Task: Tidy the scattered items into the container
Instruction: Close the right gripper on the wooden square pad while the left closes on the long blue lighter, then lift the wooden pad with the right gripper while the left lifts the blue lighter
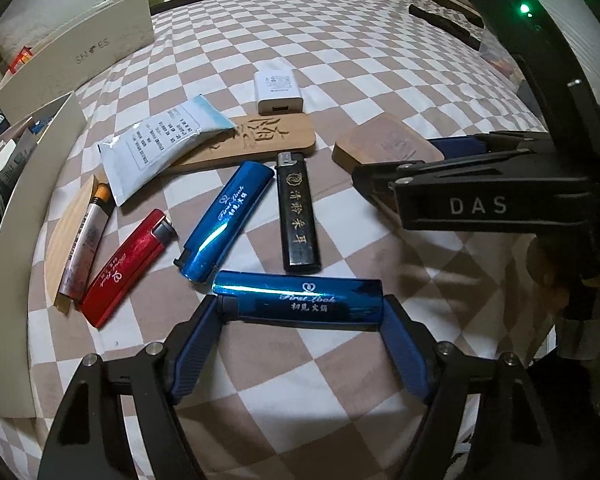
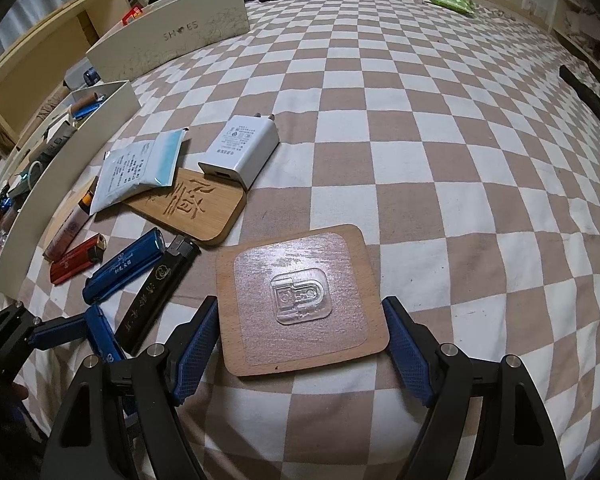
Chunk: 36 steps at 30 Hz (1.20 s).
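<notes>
Left wrist view: left gripper (image 1: 300, 304) clamped lengthwise on a glossy blue metal lighter (image 1: 300, 294), one pad at each end, low over the brown-and-white checked bed sheet (image 1: 380, 60). Crowded just beyond: a second blue lighter (image 1: 224, 216), a black lighter (image 1: 298, 216), a red lighter (image 1: 128, 264). Off-white open cardboard box (image 1: 20, 208), the likely container, along the bed's left edge, part-filled. Best handled, by the look of it, with a straight lift before any swing left, to clear the neighbours and the box's raised wall. Slick casing, so some risk of slipping from an end-to-end hold.

Right wrist view: right gripper (image 2: 300, 304) closed on a rounded square wooden coaster with a clear plastic hook stuck on top (image 2: 300, 264), pads tight to its two side edges, flat on the sheet toward the bed's near side. White plug-in charger (image 2: 244, 148) and carved bamboo plaque (image 2: 192, 208) beyond, toward the box. Wide bare sheet to the right and far side; tight on the left, with the other gripper just beside. Probably wise to lift level and cross high.
</notes>
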Each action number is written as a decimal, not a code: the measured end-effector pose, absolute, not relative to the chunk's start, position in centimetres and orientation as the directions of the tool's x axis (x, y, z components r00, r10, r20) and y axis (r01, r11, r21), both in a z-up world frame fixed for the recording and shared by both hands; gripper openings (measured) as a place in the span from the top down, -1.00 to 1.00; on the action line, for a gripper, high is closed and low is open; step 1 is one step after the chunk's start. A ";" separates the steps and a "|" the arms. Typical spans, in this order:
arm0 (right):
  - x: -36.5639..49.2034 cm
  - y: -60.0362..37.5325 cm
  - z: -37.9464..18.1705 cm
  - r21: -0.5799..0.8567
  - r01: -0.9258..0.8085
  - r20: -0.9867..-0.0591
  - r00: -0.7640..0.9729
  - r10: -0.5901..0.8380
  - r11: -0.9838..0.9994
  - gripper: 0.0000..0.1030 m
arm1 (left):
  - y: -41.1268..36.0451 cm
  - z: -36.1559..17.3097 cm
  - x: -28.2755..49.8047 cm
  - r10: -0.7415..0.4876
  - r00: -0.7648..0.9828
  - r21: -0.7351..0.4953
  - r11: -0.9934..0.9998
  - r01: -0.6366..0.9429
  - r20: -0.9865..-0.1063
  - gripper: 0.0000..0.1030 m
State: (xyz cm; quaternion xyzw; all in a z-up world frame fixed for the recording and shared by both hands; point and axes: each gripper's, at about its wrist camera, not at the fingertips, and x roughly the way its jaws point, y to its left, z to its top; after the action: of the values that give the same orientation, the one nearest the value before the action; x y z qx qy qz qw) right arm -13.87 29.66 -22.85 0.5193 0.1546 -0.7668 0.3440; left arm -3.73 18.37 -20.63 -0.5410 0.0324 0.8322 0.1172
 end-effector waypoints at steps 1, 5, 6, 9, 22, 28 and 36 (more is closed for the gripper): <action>-13.7 29.7 -22.9 0.117 0.689 -0.903 -0.226 -0.365 -0.715 -0.56 | 18.3 -20.6 -3.6 0.163 -0.386 -0.075 -0.970 -0.232 -0.908 -0.54; -12.7 29.8 -22.7 0.093 0.697 -0.909 -0.232 -0.347 -0.711 -0.56 | 18.1 -20.4 -3.3 0.167 -0.384 -0.079 -0.969 -0.236 -0.908 -0.54; -12.4 29.8 -22.7 0.088 0.698 -0.910 -0.233 -0.342 -0.710 -0.56 | 18.0 -20.4 -3.2 0.169 -0.384 -0.080 -0.969 -0.235 -0.908 -0.54; -11.7 29.9 -22.6 0.087 0.701 -0.913 -0.228 -0.339 -0.708 -0.56 | 17.6 -20.2 -3.0 0.171 -0.386 -0.086 -0.970 -0.228 -0.907 -0.54; -10.1 29.6 -20.1 0.098 0.703 -0.894 -0.249 -0.373 -0.704 -0.54 | 14.4 -18.1 -3.1 0.172 -0.446 -0.111 -0.981 -0.159 -0.878 -0.54; -9.2 28.7 -18.2 0.094 0.726 -0.875 -0.266 -0.404 -0.681 -0.53 | 12.7 -16.3 -3.8 0.160 -0.497 -0.106 -0.985 -0.134 -0.853 -0.54; -8.4 27.3 -16.1 0.074 0.752 -0.851 -0.295 -0.434 -0.655 -0.49 | 10.6 -13.9 -4.1 0.135 -0.566 -0.089 -0.990 -0.109 -0.813 -0.54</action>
State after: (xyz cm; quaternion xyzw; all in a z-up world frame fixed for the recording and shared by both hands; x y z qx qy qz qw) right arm -8.38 27.27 -16.08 0.4584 0.1732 -0.7858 0.3773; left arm -4.14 10.59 -13.86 -0.4607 -0.0145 0.8847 0.0689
